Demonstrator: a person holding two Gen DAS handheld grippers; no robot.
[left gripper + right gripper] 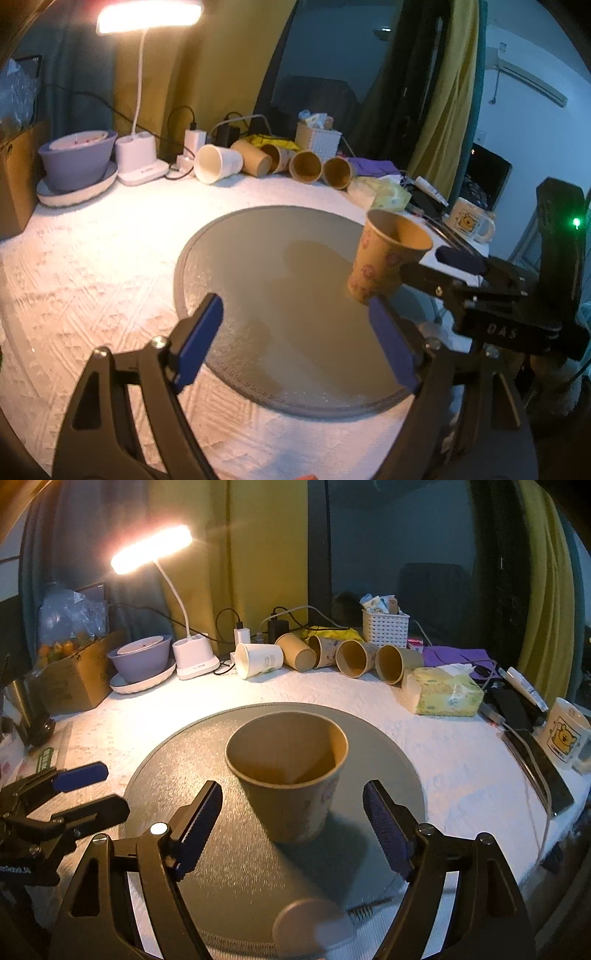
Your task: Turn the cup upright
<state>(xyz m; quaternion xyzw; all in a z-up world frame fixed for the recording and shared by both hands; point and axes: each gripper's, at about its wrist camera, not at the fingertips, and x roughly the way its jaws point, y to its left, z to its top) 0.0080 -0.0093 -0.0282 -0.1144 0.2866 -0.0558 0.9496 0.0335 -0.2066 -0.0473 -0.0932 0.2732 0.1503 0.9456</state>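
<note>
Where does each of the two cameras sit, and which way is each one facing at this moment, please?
Left wrist: rides on the left gripper, facing over the grey mat toward the cluttered back edge; its blue fingers stand open and empty, with the right gripper entering at right.
Right wrist: rides on the right gripper, facing the upright paper cup between its open fingers; the left gripper shows at left.
Shared: the paper cup, grey mat, lamp and lying cups.

Setting: lived-in home room, desk by a curtained window. Evidence: lit desk lamp [155, 550] upper left; yellow curtains [266, 554] top centre; tissue box [443, 692] and cartoon mug [565, 734] right; wall air conditioner [528, 70] upper right.
</note>
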